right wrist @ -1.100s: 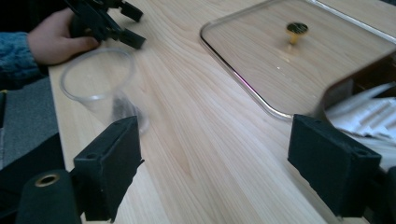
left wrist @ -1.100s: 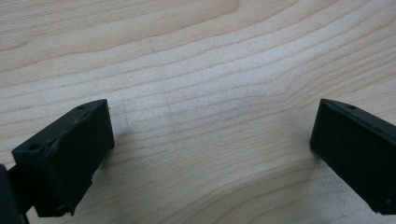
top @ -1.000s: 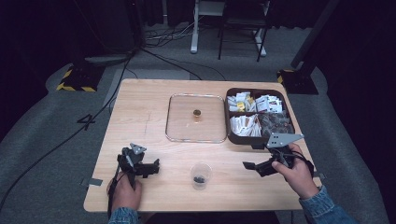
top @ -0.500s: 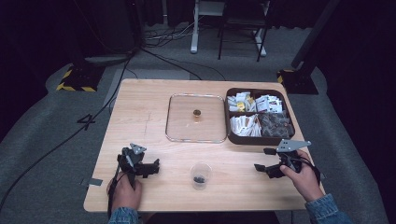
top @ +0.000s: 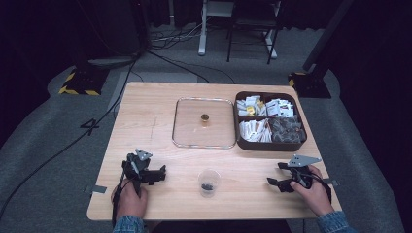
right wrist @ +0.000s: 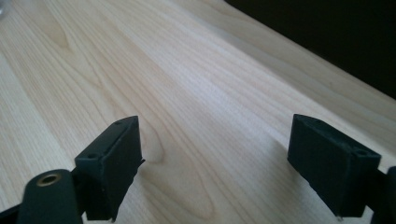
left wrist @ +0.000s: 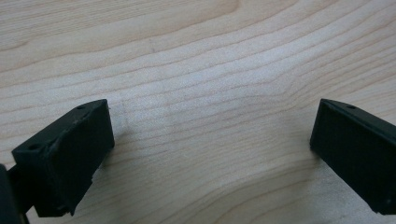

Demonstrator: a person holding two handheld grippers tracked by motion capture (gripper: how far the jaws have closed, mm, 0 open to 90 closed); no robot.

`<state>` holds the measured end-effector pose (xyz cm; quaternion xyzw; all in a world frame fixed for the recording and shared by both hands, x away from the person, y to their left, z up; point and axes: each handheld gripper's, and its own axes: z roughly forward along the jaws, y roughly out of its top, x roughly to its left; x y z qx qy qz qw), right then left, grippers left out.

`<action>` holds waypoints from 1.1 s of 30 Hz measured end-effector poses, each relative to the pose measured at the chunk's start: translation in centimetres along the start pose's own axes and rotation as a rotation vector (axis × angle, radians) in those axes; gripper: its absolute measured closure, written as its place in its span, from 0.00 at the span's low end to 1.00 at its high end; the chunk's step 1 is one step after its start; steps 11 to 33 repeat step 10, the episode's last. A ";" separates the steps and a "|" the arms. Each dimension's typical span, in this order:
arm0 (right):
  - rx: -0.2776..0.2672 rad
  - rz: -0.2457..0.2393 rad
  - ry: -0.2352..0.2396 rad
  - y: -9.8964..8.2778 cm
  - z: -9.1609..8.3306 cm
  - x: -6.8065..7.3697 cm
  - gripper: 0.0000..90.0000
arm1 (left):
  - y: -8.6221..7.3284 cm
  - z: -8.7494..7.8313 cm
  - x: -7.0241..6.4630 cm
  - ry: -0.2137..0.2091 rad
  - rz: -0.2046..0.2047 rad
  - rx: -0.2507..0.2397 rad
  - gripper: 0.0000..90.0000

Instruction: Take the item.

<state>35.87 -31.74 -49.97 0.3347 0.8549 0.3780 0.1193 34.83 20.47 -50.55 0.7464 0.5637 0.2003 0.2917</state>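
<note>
My left gripper (top: 159,174) rests at the front left of the wooden table (top: 145,121), held by a hand, its jaws pointing right. In the left gripper view it (left wrist: 212,126) is open, with bare wood between its wide-apart jaws. My right gripper (top: 276,174) sits at the front right, jaws pointing left, under its grey plate. It (right wrist: 215,140) is open too, over bare wood near the table edge. Between the two stands a small clear cup (top: 209,182) with something dark inside.
A clear square tray (top: 184,136) in the middle of the table holds a small brown object (top: 204,118). To its right a dark compartment box (top: 270,143) holds white packets and dark items. Cables and stands lie on the floor beyond.
The right gripper has come down and moved slightly toward the front edge of the table. The left gripper has stayed put.
</note>
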 end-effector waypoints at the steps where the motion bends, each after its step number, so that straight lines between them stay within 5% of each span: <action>1: -0.007 -0.009 0.000 -0.2 0.1 0.1 0.18 | 0.0 0.0 0.0 0.000 0.000 0.000 0.00; 6: -0.012 -0.052 -0.029 -0.6 0.0 0.5 0.17 | 0.0 0.0 0.0 0.000 0.000 0.000 0.00; 33: -0.012 -0.042 -0.038 -0.7 -0.1 0.7 0.17 | 0.0 0.0 0.0 0.001 0.000 0.000 0.00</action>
